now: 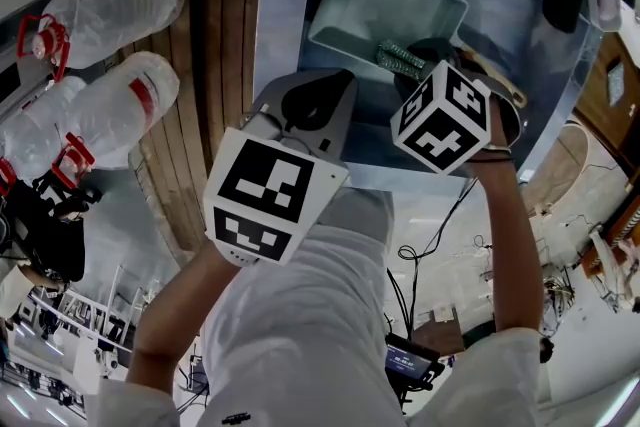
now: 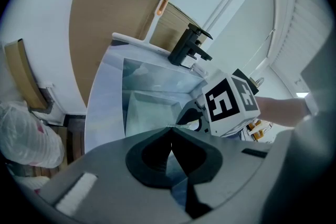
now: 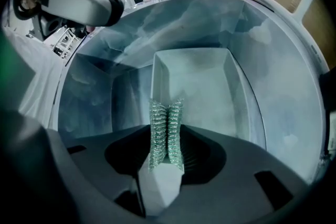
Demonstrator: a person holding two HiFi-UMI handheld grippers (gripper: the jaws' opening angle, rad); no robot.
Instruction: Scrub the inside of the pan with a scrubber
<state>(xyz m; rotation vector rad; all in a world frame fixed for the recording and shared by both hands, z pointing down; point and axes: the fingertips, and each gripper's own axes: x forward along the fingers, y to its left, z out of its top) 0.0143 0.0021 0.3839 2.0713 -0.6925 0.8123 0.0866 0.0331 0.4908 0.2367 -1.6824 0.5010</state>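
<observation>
The right gripper [image 3: 167, 145] has its two dark fingers clamped on a scrubber [image 3: 167, 118], a pale green ribbed pad folded double and standing upright between them, with its top edge poking out past the fingertips. The scrubber is at the near rim of the pan [image 3: 202, 78], a pale rectangular dish with sloping walls. Whether the scrubber touches the rim cannot be told. The pan lies in the bottom of a grey-blue sink [image 1: 520, 10], close to its far wall. The left gripper [image 2: 171, 135] has its fingers together, tips meeting, and nothing shows between them. It hovers over the sink's near-left rim, beside the pan and apart from it. In the left gripper view the right gripper's marker cube [image 2: 229, 105] sits just right of the pan, with the person's forearm behind it. Outside the sink, to the left in the head view, runs a strip of brown wooden planks [image 1: 215, 25]. Past it lie large clear plastic bottles [image 1: 110, 10] with red caps and handles.
</observation>
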